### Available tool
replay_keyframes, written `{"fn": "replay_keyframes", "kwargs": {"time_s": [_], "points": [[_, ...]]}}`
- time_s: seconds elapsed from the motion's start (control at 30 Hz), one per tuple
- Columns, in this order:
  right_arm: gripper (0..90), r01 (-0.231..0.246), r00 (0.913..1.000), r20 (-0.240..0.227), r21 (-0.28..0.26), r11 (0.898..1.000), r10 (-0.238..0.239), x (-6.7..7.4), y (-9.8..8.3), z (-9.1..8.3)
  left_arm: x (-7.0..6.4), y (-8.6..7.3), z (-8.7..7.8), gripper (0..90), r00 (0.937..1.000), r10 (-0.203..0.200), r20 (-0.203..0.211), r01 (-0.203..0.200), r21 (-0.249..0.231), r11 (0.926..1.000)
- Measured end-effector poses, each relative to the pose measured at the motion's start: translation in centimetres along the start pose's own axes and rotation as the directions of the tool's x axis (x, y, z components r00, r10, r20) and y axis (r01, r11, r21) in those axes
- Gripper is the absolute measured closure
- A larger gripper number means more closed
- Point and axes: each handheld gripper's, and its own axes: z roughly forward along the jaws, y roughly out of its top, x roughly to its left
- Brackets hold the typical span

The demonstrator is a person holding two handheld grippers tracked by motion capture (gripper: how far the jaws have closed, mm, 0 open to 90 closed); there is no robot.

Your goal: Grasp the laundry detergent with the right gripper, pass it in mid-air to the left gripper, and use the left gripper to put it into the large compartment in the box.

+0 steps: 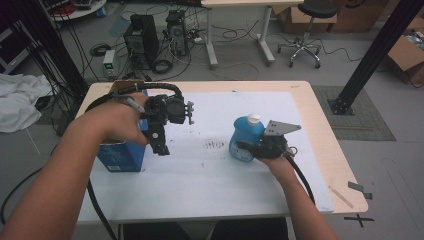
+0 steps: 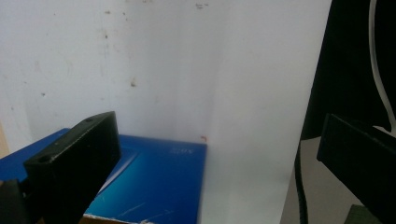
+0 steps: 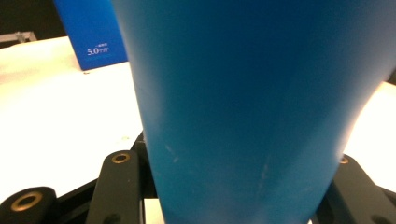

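Note:
A blue bottle (image 1: 246,137) with a white cap (image 1: 254,118) stands tilted on the white mat (image 1: 210,175), right of centre. My right gripper (image 1: 248,148) is shut on its lower body from the near side. In the right gripper view the bottle (image 3: 252,107) sits squeezed between the two black jaws. My left gripper (image 1: 167,132) hangs above the mat at the left, beside a blue box (image 1: 122,156). Its jaws stand wide apart with nothing between them, looking down on the box (image 2: 154,182) and the mat (image 2: 187,70).
The wooden table (image 1: 325,150) shows around the mat, with a thin strip (image 1: 341,196) lying near its right front corner. Beyond the far edge are computer towers (image 1: 142,40), cables, a desk and a stool (image 1: 305,30). A black post (image 1: 370,55) rises at the right.

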Motion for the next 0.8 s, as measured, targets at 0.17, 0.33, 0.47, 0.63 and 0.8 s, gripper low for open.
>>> {"fn": "replay_keyframes", "kwargs": {"time_s": [0.17, 0.33, 0.47, 0.63, 0.8], "points": [[47.8, 0.046, 0.9969, -0.065, 0.033, 0.998, -0.044, 0.3, 1.5, -0.1, 0.0, 0.1, -0.2, 0.1, 1.0, 0.005, -0.002, -0.005, 0.0, 1.0], [47.8, 0.074, 0.9895, -0.127, 0.042, 0.996, -0.068, 0.6, 2.5, -0.1, 0.0, 0.3, -0.4, 0.1, 0.9999, 0.01, -0.004, -0.01, -0.004, 0.9999], [47.7, 0.107, 0.975, -0.201, 0.05, 0.993, -0.095, 1.0, 3.5, 0.0, -0.1, 0.5, -0.5, 0.1, 0.9998, 0.02, 0.004, -0.02, -0.016, 0.9997], [47.7, 0.157, 0.9503, -0.283, 0.076, 0.985, -0.13, 1.9, 4.4, 0.2, -0.5, 1.0, -0.7, 0.1, 0.9994, 0.034, 0.004, -0.034, -0.011, 0.9994], [47.7, 0.177, 0.9293, -0.341, 0.071, 0.982, -0.143, 2.7, 4.9, 0.4, -0.6, 1.4, -0.6, 0.1, 0.999, 0.043, 0.009, -0.043, -0.008, 0.999]]}}
